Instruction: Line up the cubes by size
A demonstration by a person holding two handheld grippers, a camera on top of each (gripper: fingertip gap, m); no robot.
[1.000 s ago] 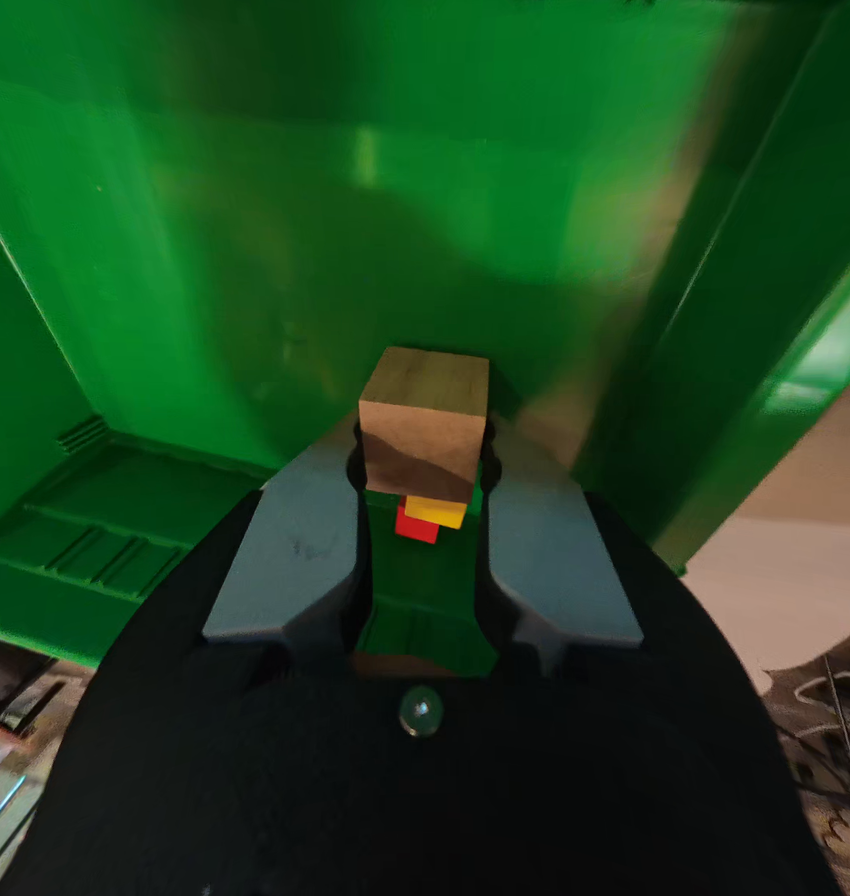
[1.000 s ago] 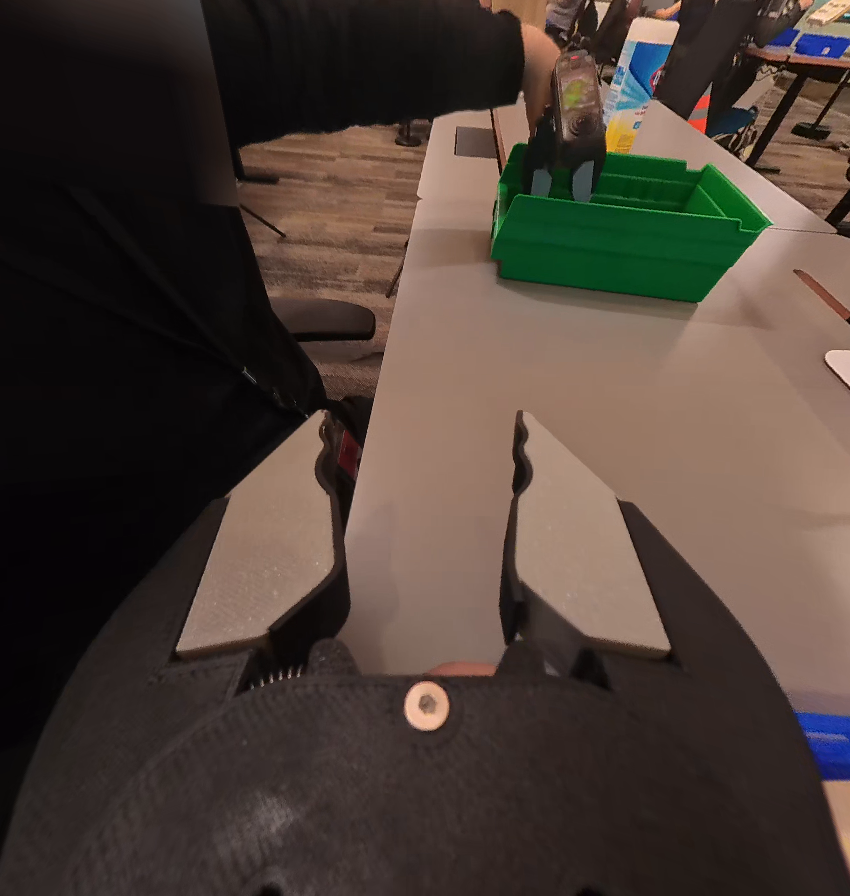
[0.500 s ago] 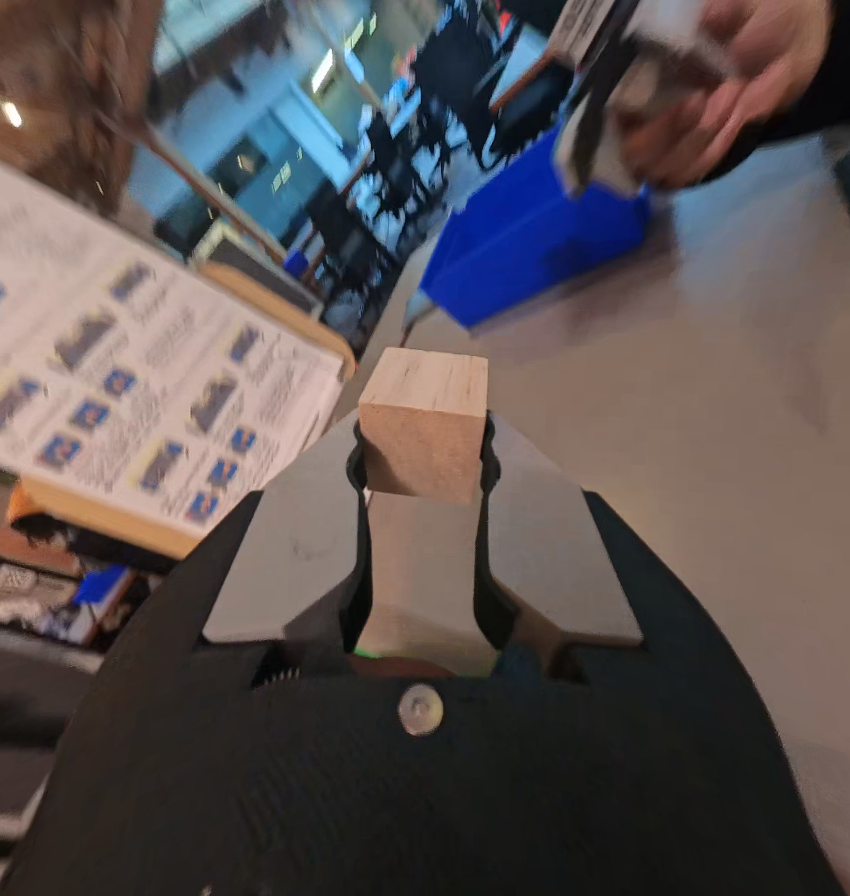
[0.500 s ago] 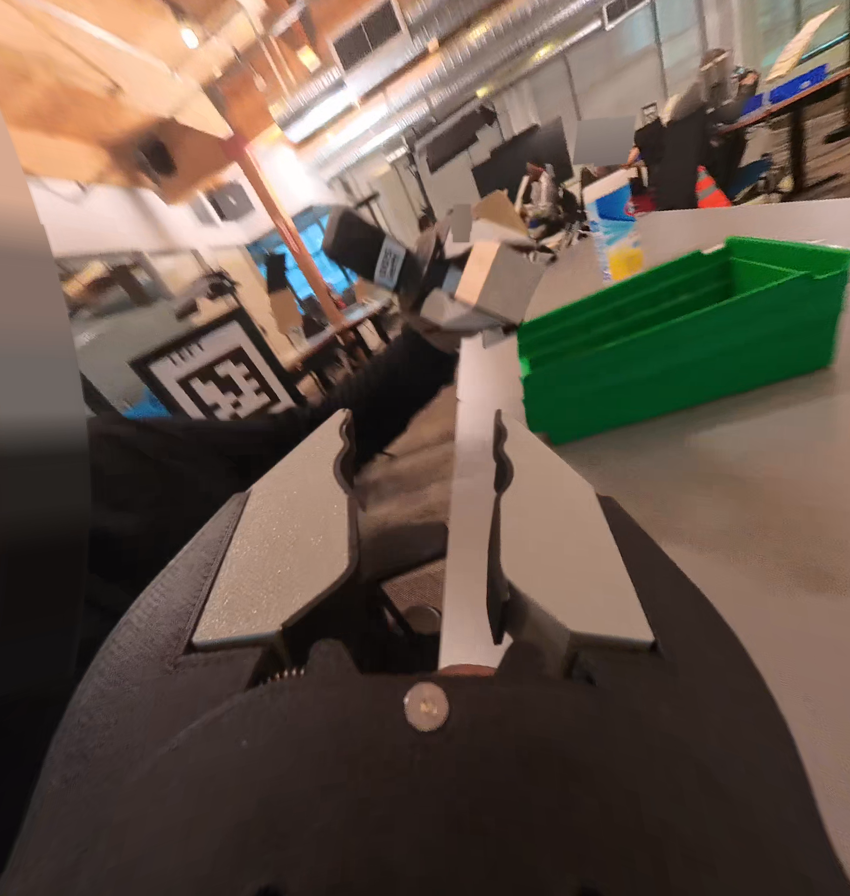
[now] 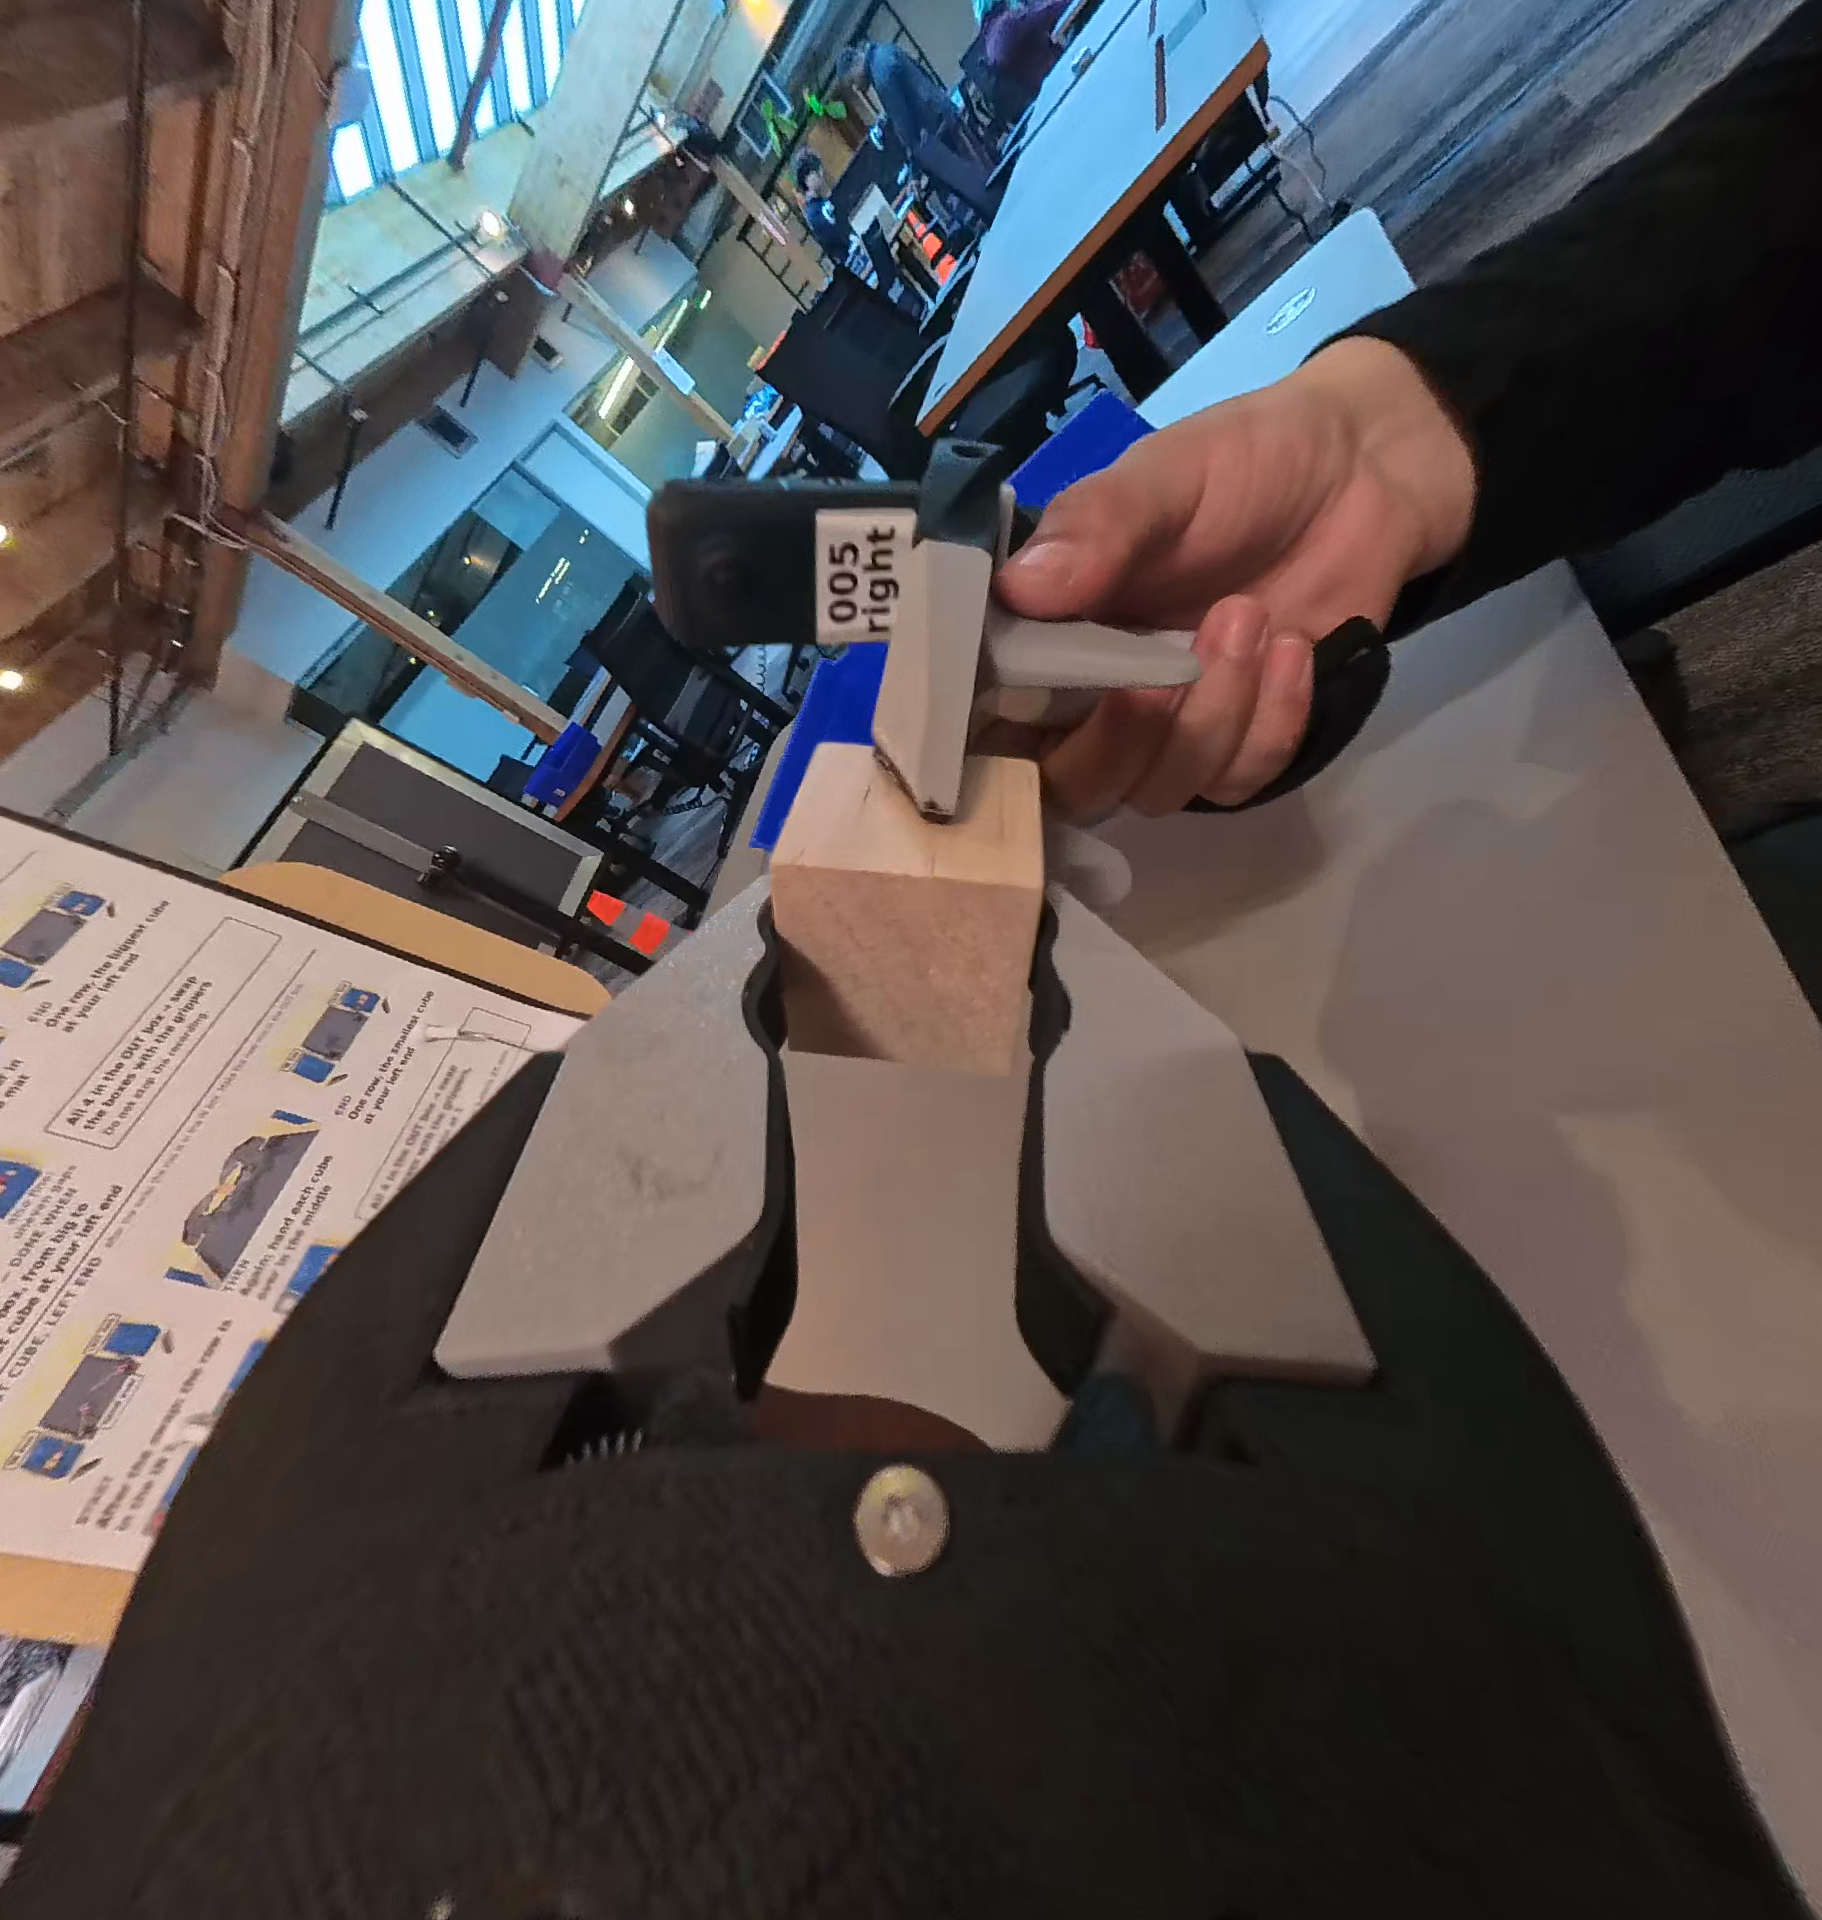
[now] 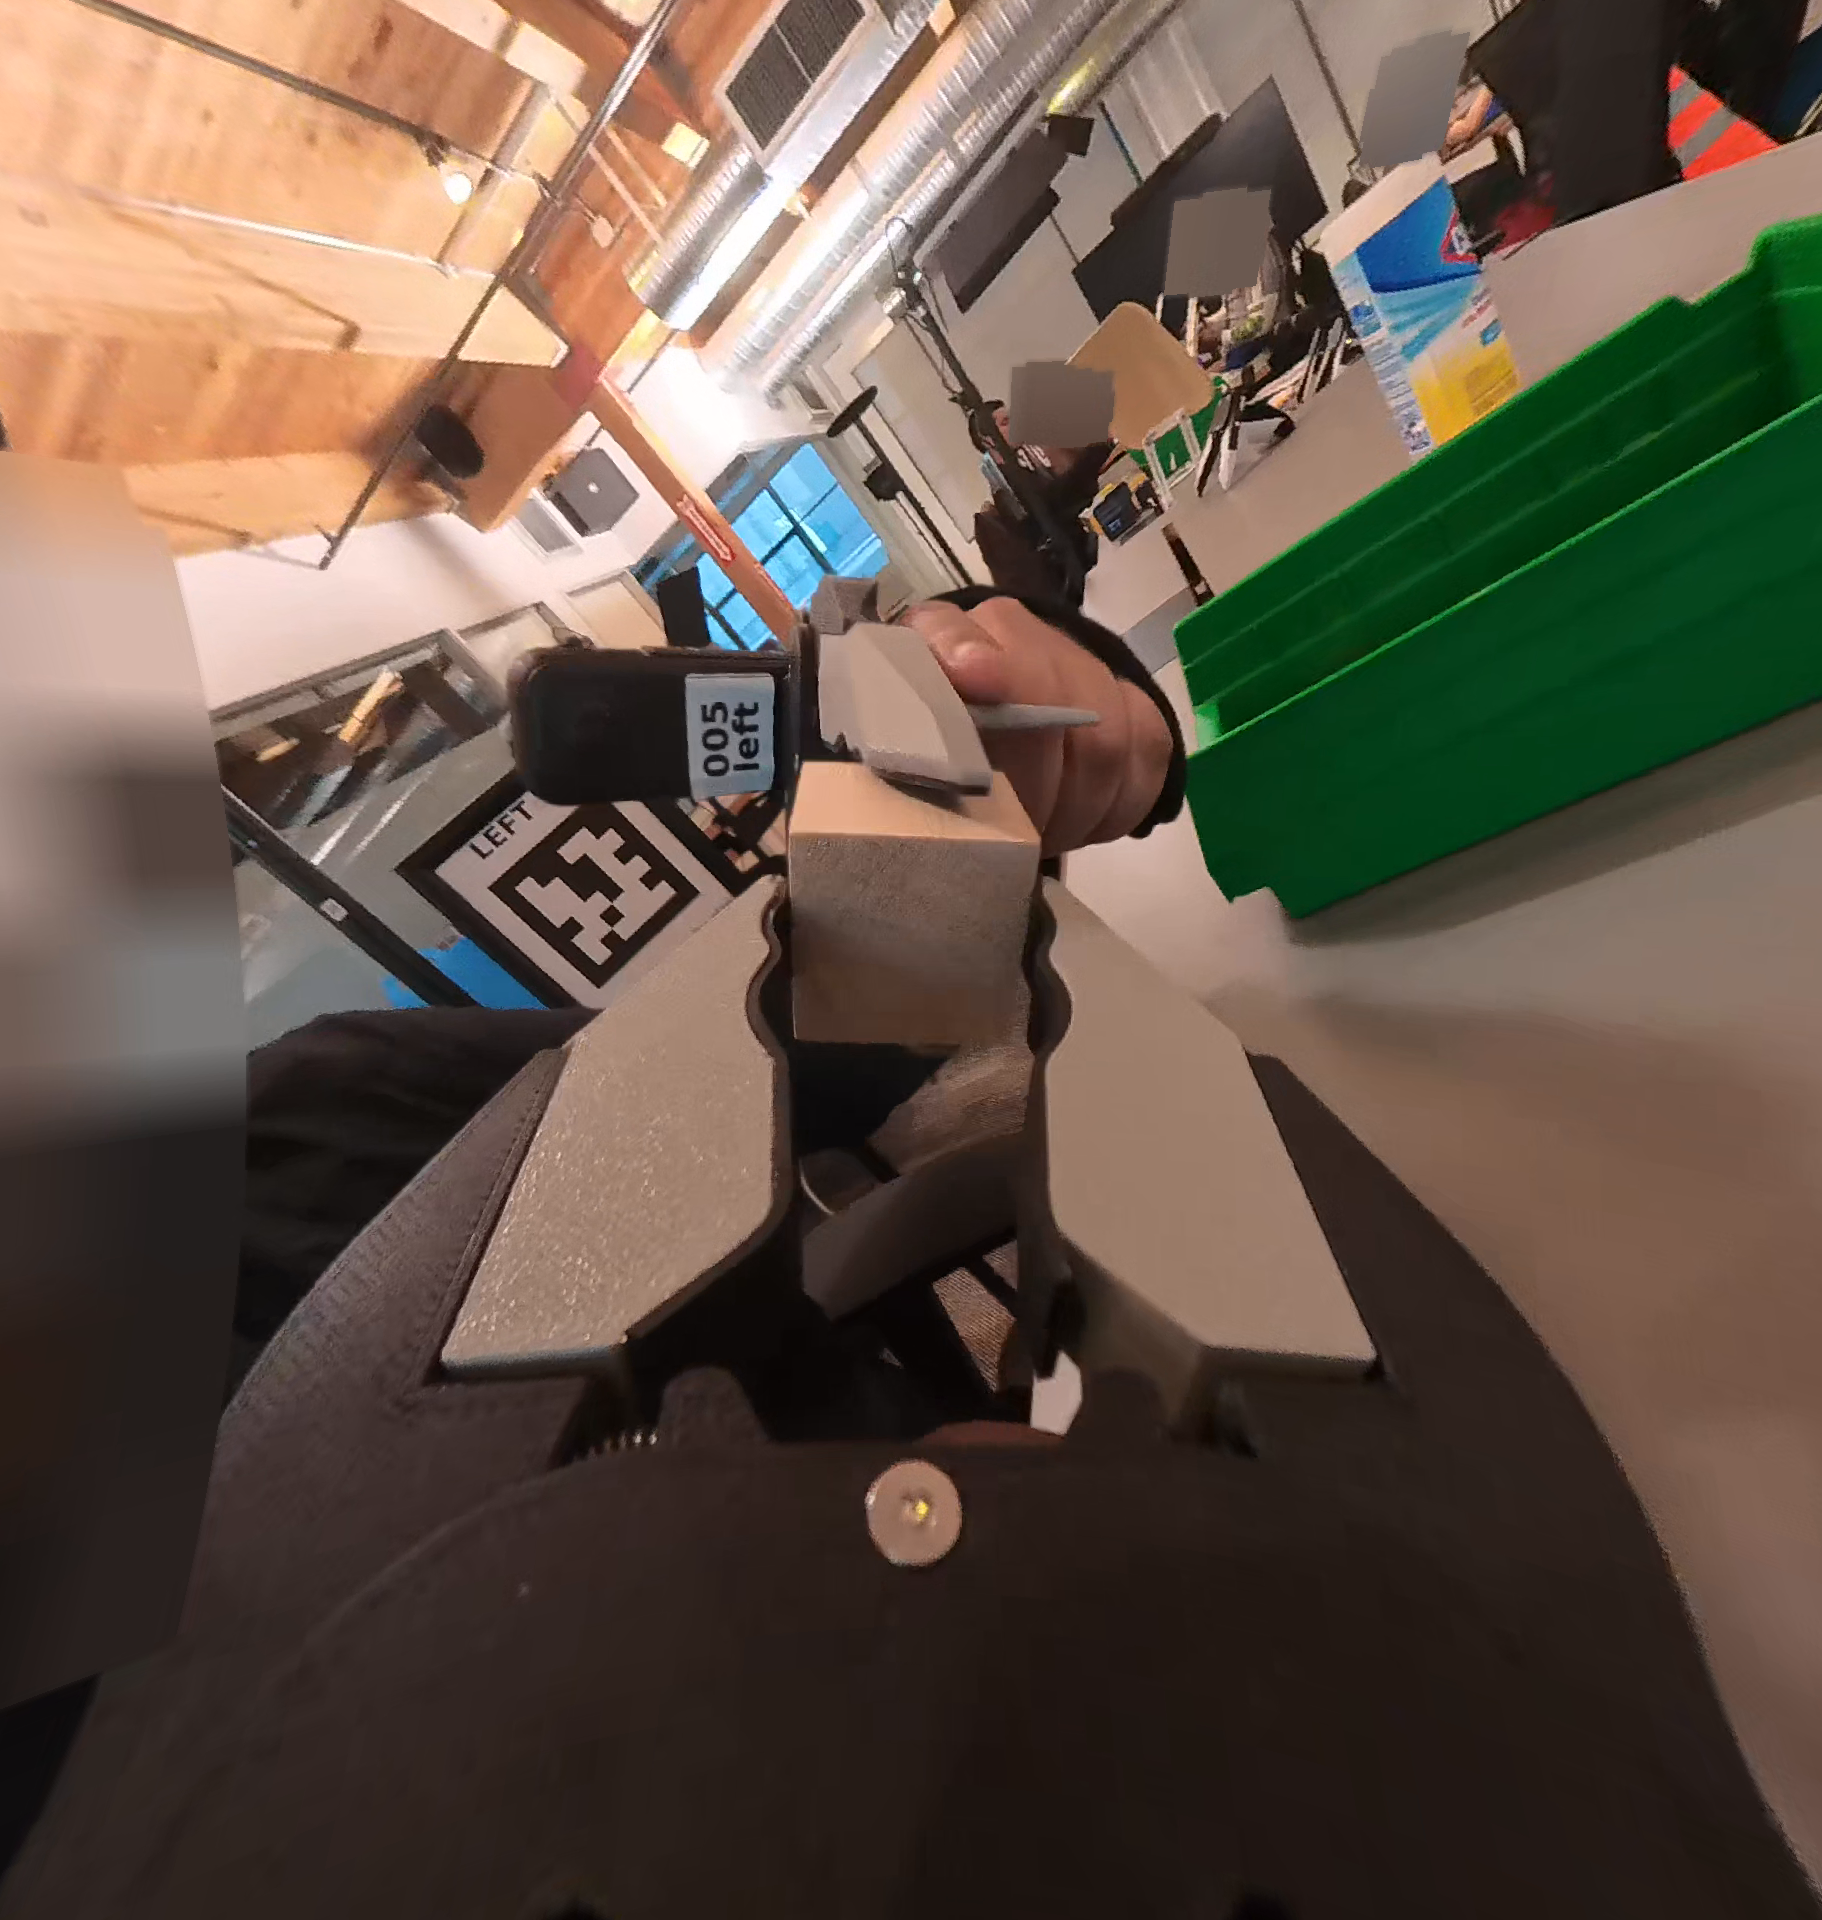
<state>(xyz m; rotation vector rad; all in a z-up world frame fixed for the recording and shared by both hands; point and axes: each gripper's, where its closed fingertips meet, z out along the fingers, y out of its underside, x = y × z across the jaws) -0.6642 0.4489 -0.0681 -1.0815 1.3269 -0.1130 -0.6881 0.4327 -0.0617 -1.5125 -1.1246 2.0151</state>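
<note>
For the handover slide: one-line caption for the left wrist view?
Left gripper and right gripper both grip the wooden cube above the grey table.

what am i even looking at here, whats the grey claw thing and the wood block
There is no robot here: a person holds a hand-operated gripper in each hand, and each gripper carries a camera looking along its two grey fingers. So one picture is from the left gripper, the other from the right gripper. Both are closed on the same wooden cube, held above a grey table, which looks like a handover. In each view you see the other gripper and the hand holding it. A green bin stands on the table, and a printed instruction sheet lies at the left.
</note>
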